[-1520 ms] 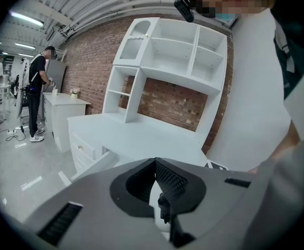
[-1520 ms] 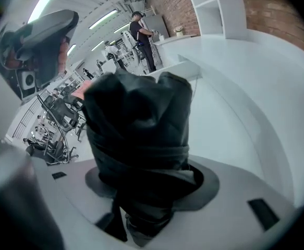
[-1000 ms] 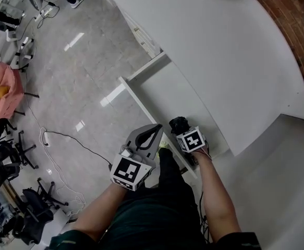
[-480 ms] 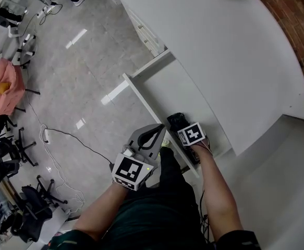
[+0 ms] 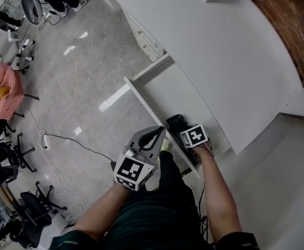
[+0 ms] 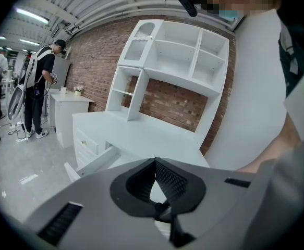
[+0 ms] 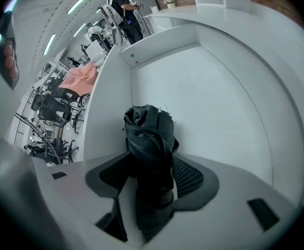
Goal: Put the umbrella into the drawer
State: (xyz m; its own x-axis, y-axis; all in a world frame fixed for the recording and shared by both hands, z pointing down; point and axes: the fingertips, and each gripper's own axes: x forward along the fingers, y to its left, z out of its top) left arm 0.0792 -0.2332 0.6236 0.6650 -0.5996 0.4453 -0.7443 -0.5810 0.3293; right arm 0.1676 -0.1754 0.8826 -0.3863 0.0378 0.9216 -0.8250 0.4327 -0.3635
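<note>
The folded black umbrella [image 5: 175,123] [image 7: 147,139] lies in the near end of the open white drawer [image 5: 141,102], close to its front wall. My right gripper [image 5: 183,131] [image 7: 157,166] points steeply down into the drawer with the umbrella between its wide jaws. The jaws are closing a little, and I see no firm squeeze on the fabric. My left gripper [image 5: 158,133] [image 6: 155,163] hovers just outside the drawer front, shut and empty, aimed at the desk [image 6: 141,134].
The drawer juts from a long white desk [image 5: 219,51] over a glossy grey floor. A shelf unit [image 6: 178,61] stands on the desk against a brick wall. A cable [image 5: 63,137], office chairs and a pink cloth [image 5: 3,87] are at the left; a person [image 6: 41,82] stands further off.
Both grippers stay about where they were, and the umbrella stays in the drawer between the right jaws. Only the head view has shifted slightly.
</note>
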